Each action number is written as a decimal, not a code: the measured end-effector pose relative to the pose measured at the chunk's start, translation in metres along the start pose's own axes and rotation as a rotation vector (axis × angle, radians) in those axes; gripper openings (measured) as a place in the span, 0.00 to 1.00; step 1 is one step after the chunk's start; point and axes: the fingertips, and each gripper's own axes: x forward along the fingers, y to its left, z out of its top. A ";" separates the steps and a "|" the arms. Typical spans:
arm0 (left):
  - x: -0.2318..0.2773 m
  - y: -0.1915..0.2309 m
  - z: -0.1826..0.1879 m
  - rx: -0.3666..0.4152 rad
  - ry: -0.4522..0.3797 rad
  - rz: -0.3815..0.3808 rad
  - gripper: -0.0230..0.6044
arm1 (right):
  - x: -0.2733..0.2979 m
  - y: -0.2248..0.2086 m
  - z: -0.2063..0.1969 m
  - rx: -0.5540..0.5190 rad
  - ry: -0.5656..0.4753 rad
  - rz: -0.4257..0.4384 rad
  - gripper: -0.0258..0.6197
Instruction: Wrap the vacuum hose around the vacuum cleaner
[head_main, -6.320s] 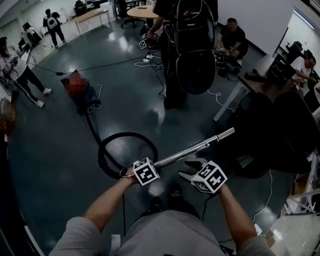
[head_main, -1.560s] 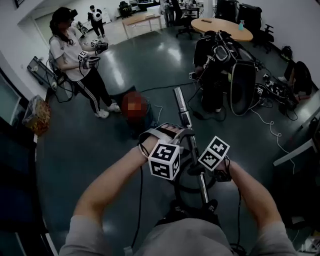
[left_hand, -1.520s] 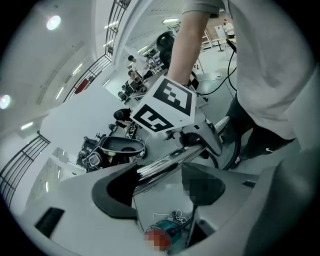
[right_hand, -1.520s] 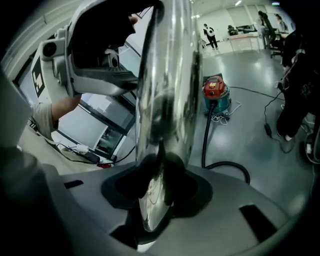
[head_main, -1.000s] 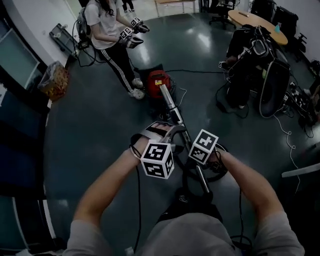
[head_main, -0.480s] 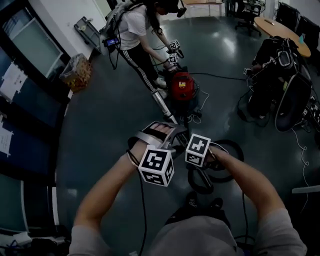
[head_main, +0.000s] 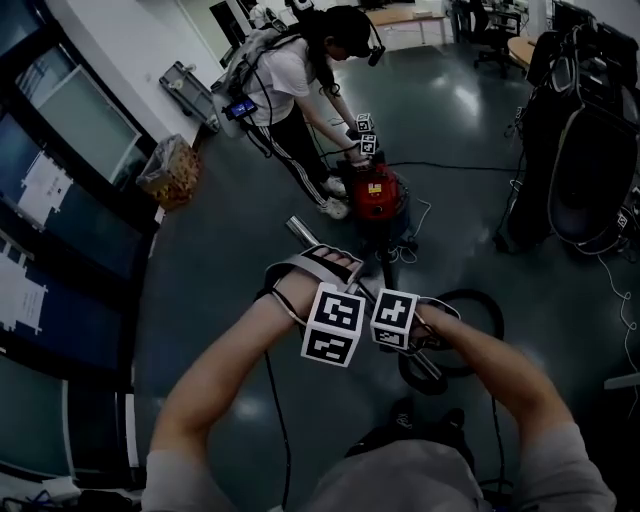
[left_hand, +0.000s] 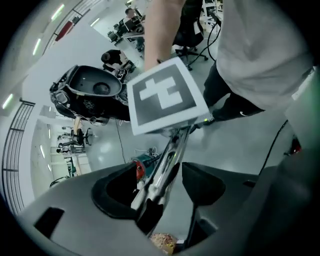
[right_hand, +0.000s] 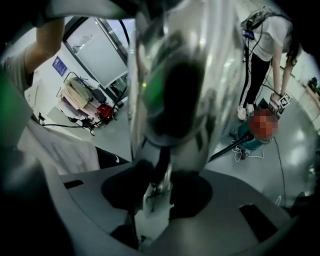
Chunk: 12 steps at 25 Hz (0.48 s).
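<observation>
Your wand (left_hand: 165, 162) is polished, mirror-bright metal; the hose (head_main: 480, 296) looks like matt black plastic; the vacuum cleaner (head_main: 377, 190) shows glossy red plastic; the floor (head_main: 200, 240) beneath you is smooth and shiny.

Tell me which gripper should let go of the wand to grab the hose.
Left, likely: the left gripper only straddles the wand, jaws apart, while the right gripper is clamped on it.

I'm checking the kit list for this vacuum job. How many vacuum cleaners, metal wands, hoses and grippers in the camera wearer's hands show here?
red vacuum cleaner: 1
metal wand: 1
black hose: 1
wearer's grippers: 2, the left gripper and the right gripper
Total: 5
</observation>
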 end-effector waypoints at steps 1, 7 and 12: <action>0.004 -0.003 -0.005 0.005 0.025 -0.016 0.48 | -0.002 0.000 -0.001 0.006 -0.010 -0.003 0.25; 0.021 -0.020 -0.011 -0.081 0.018 -0.079 0.48 | -0.004 0.005 -0.012 0.058 -0.050 -0.006 0.25; 0.033 -0.032 -0.007 -0.122 0.005 -0.119 0.47 | 0.003 0.013 -0.020 0.100 -0.054 0.000 0.25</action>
